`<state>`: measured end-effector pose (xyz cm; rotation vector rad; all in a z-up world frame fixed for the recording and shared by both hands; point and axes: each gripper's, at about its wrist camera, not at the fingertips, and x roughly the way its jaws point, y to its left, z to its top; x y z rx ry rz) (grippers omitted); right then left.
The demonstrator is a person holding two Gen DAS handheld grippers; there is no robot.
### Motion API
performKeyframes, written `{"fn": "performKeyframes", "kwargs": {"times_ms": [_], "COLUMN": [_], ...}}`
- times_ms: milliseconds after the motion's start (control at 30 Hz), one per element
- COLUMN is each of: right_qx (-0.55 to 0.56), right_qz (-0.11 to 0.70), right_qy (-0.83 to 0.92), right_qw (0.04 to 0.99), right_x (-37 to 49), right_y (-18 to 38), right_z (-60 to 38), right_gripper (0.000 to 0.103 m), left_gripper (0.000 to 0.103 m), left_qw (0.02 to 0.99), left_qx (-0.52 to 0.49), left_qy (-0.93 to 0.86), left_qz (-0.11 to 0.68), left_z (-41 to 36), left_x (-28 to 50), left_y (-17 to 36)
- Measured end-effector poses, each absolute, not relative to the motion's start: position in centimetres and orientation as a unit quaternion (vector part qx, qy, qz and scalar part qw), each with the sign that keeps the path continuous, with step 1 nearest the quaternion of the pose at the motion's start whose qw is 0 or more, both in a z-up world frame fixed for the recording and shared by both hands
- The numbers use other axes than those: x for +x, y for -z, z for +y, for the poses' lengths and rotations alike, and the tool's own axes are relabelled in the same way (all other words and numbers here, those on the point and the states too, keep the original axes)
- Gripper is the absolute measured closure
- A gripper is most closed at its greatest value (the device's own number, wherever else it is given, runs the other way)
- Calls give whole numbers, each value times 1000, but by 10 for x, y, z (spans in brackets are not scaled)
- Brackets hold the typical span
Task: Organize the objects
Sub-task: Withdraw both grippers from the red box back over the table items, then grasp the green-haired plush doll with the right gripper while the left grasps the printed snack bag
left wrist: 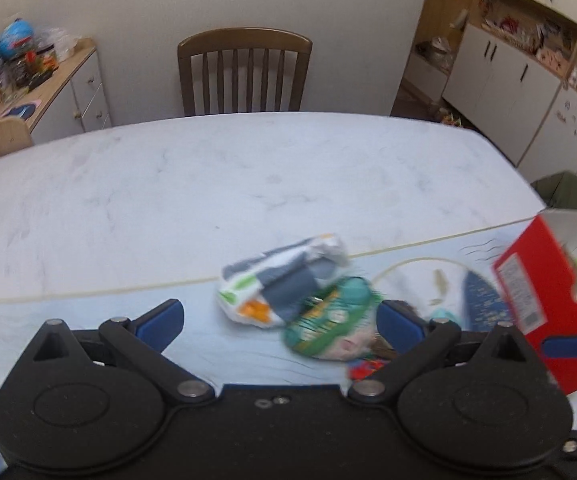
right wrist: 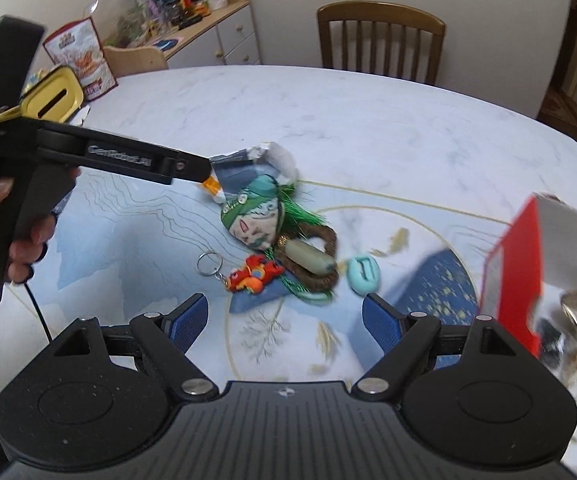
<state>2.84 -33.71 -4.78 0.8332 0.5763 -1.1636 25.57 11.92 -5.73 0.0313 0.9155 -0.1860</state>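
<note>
The left gripper (left wrist: pixel 280 316) hovers low over the pile, jaws wide apart, with nothing between them. In front of it lies a crumpled white-and-grey packet (left wrist: pixel 284 276), touching a green-haired doll head (left wrist: pixel 328 320). The right gripper (right wrist: pixel 284 320) hangs above the same heap, jaws also spread and empty. From its view the clutter on the counter (right wrist: pixel 328 120) shows plainly: the doll head, a red figure keychain (right wrist: pixel 252 276), a brown woven ring with a grey-green stone (right wrist: pixel 308 262) and a small teal clip (right wrist: pixel 362 274), all huddled on a pale blue mat (right wrist: pixel 128 240). A red box (right wrist: pixel 512 272) stands open at the right, some items already inside, though they blur. By the look of it, most of the sorting remains.
</note>
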Motion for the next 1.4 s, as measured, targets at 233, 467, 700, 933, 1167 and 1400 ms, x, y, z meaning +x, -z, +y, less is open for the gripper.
{"fn": "performKeyframes", "kwargs": {"times_ms": [233, 467, 700, 933, 1167, 1400], "right_qx": [374, 364, 356, 354, 357, 349], "right_qz": [287, 306, 330, 332, 327, 325], "right_qy": [523, 513, 502, 504, 511, 517], "right_qw": [710, 715, 716, 714, 710, 711], "right_x": [49, 72, 92, 103, 101, 103], "right_y": [61, 73, 92, 101, 102, 98], "right_z": [-380, -420, -448, -460, -462, -457], "right_gripper": [18, 18, 19, 38, 52, 63], "left_gripper": [6, 9, 17, 31, 47, 62], "left_qw": [884, 875, 861, 851, 849, 848], "left_qx": [42, 63, 59, 46, 32, 37], "left_qy": [95, 131, 160, 171, 178, 186], "left_qz": [456, 463, 480, 495, 496, 495], "left_z": [131, 124, 124, 125, 132, 128], "left_x": [291, 317, 337, 345, 343, 338], "left_y": [82, 102, 117, 130, 131, 128]}}
